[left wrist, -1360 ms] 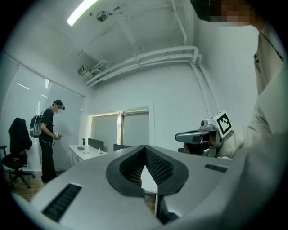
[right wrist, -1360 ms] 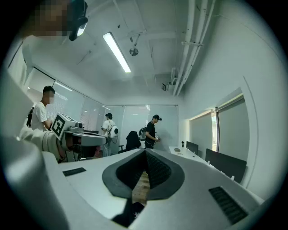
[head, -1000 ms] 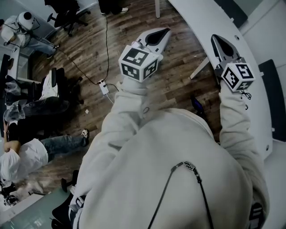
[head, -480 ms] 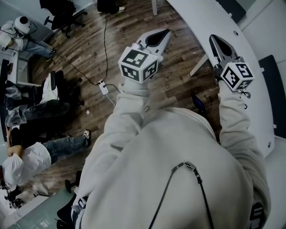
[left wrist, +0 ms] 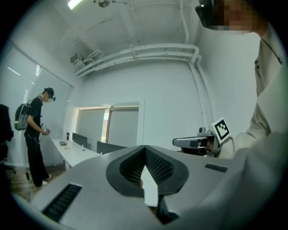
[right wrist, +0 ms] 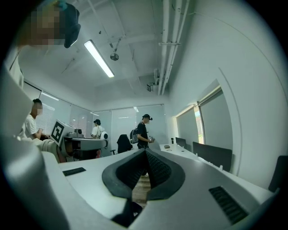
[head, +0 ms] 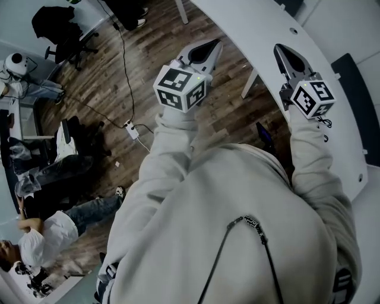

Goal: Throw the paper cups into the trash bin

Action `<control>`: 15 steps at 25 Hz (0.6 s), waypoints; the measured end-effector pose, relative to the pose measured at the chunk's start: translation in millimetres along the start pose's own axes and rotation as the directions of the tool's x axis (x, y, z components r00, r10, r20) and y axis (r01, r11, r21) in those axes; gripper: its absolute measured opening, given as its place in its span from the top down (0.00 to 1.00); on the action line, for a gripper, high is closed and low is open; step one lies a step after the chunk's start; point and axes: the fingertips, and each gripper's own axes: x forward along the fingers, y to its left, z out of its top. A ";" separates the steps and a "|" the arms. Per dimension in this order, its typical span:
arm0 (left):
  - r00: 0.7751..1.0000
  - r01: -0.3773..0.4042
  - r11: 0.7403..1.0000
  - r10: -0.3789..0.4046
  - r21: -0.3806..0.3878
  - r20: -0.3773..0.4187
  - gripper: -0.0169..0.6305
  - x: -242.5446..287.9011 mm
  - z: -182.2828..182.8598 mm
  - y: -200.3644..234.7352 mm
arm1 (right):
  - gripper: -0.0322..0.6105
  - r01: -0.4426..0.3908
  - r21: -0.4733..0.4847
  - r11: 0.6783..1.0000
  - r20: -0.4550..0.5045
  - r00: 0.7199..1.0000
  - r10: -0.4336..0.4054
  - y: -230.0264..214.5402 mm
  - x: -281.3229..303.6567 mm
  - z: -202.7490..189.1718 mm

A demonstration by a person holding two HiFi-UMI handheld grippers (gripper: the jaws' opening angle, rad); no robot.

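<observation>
Operator stands at the curved edge of the white table (head: pixel 249 15), light hooded top filling the lower head view, both arms raised forward

Left gripper (head: pixel 212 47): held off the table's edge, over the wooden floor (head: pixel 119 77). Its own view shows the jaws clenched, ribbed pads meeting at the tip (left wrist: pixel 145 152), with nothing between them. Marker cube (head: pixel 180 88) sits at the wrist end.

Right gripper (head: pixel 282 54): held above the table's edge, near the angled table leg (head: pixel 249 83). Its own view shows the jaws clenched tip to tip (right wrist: pixel 145 155), with nothing grasped. Marker cube (head: pixel 312 98) sits just over the table surface.

The two grippers are apart, side by side, both pointing away from the operator.

Power strip (head: pixel 132 129) with its cable lies on the floor, well apart from the table. Seated persons (head: pixel 53 225) are farther still from the table, at the left border of the head view. A standing person with a backpack (right wrist: pixel 143 130) appears in the right gripper view.

Paper cups and trash bin: no view shows where they are
</observation>
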 end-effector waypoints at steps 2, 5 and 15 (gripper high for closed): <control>0.999 0.049 0.999 -0.049 0.018 -0.004 0.97 34.2 0.1 -18.1 | 0.92 0.046 -0.016 0.999 0.006 0.999 -0.046 -32.3 -16.3 5.0; 0.991 0.133 0.991 -0.133 0.000 0.011 0.97 80.7 0.0 -42.9 | 0.92 0.129 -0.020 0.991 0.021 0.992 -0.128 -77.2 -46.8 9.1; 0.942 0.334 0.943 -0.333 0.008 -0.025 0.97 199.0 -12.2 -137.3 | 0.92 0.316 0.034 0.948 0.019 0.948 -0.317 -186.0 -156.8 -9.2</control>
